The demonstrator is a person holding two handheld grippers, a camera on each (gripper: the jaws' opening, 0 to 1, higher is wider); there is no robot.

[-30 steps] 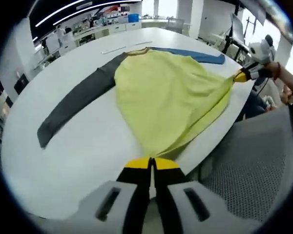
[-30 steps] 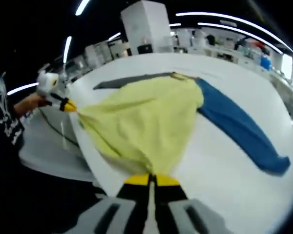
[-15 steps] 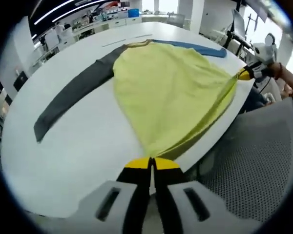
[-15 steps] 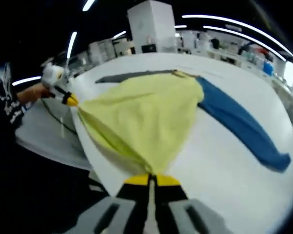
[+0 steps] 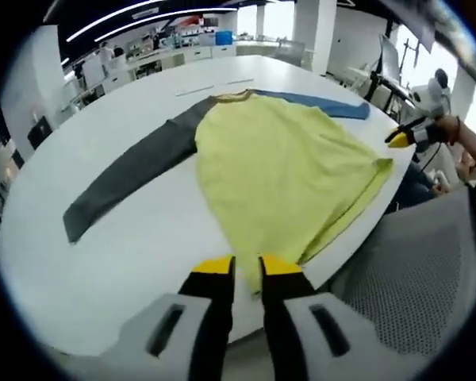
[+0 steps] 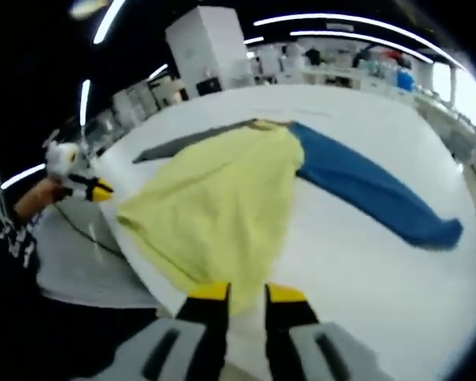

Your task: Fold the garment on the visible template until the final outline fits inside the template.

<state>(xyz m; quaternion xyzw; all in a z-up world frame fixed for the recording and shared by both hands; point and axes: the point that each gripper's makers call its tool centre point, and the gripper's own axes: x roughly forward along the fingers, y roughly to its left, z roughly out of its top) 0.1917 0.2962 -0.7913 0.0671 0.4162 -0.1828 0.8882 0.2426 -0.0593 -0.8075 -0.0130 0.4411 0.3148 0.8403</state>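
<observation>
A long-sleeved shirt lies flat on the white table (image 5: 127, 238). Its body (image 5: 282, 171) is yellow, with a grey sleeve (image 5: 127, 178) stretched out to the left and a blue sleeve (image 5: 325, 103) at the far right. My left gripper (image 5: 247, 268) is open, just short of the hem near the table's edge, with nothing between its fingers. My right gripper (image 6: 247, 294) is open as well, at the other hem corner of the yellow body (image 6: 214, 206), with the blue sleeve (image 6: 373, 190) to its right. Each gripper appears in the other's view, hand-held beside the table: right gripper (image 5: 401, 137), left gripper (image 6: 97, 190).
A grey mesh chair (image 5: 412, 286) stands close against the table's near edge. Thin line marks (image 5: 214, 86) lie on the table beyond the collar. Lab benches and shelves fill the far background. Bare white tabletop (image 6: 365, 262) surrounds the shirt.
Both grippers have opened and let go of the yellow hem, which they held lifted and stretched before. The hem now lies flat on the table, and both grippers have drawn back slightly.
</observation>
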